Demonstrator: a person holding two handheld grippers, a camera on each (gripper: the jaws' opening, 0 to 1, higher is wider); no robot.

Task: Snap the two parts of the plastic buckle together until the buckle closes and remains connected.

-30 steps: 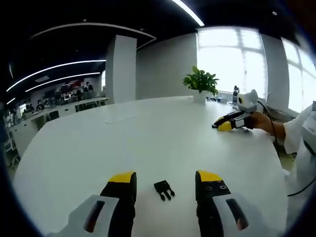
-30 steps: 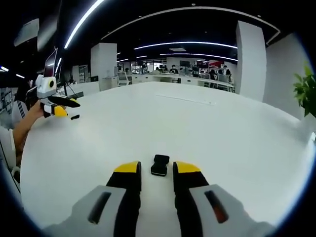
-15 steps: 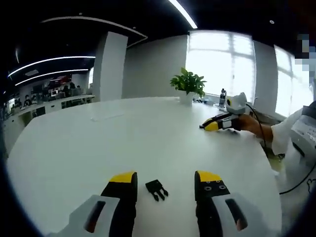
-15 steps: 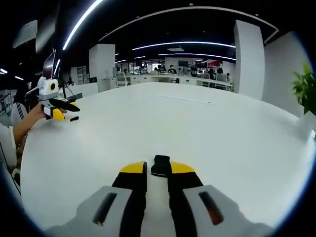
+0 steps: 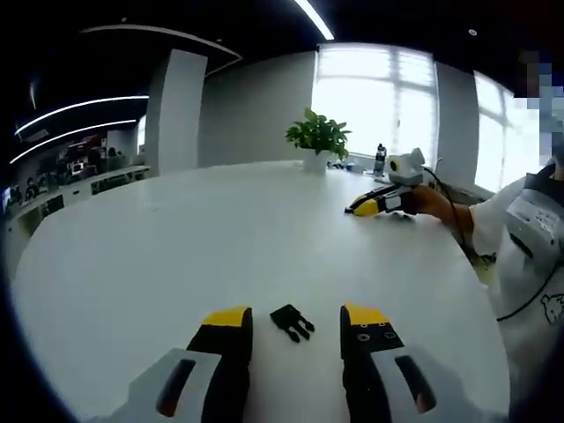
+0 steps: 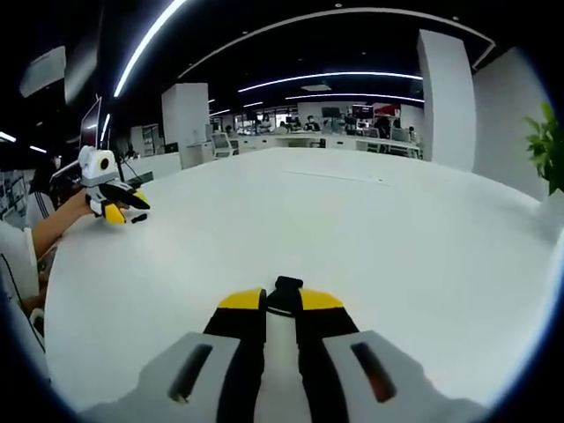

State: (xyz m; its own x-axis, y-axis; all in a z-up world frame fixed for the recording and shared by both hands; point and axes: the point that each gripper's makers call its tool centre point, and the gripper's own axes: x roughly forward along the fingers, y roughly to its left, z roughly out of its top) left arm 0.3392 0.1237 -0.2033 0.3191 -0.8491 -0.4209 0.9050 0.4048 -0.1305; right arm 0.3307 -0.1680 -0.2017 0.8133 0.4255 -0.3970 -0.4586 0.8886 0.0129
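Left tool (image 5: 297, 319): released, jaws wide apart, low over the counter (image 5: 176, 247). Prong half (image 5: 292, 322) of the buckle lies flat on the counter between the yellow jaw tips, touching neither, prongs pointing toward the right jaw.

Right tool (image 6: 281, 300): clenched on the socket half (image 6: 284, 295). Yellow tips press both sides of it, and its far end sticks out past them. It sits low at the counter (image 6: 370, 229) surface; can't tell if it is lifted or resting.

The two halves are well apart, not joined.

Left gripper view, outward from the prong half: right tool (image 5: 359, 208) is far across the counter to the right, held in a hand (image 5: 430, 203) with a white sleeve behind it. Jaws there look nearly together; the socket half is too small to make out. A potted plant (image 5: 316, 141) stands at the far counter edge, beyond the right tool, with a bottle (image 5: 380, 159) just beside it and bright windows behind.

Right gripper view, outward from the socket half: left tool (image 6: 119, 211) is far left on the counter, held by a forearm coming in from the left edge. The prong half (image 6: 138, 218) is a small dark speck just beside its tips. Plant leaves (image 6: 548, 150) show at the right edge. Office desks with people are in the background past the counter.
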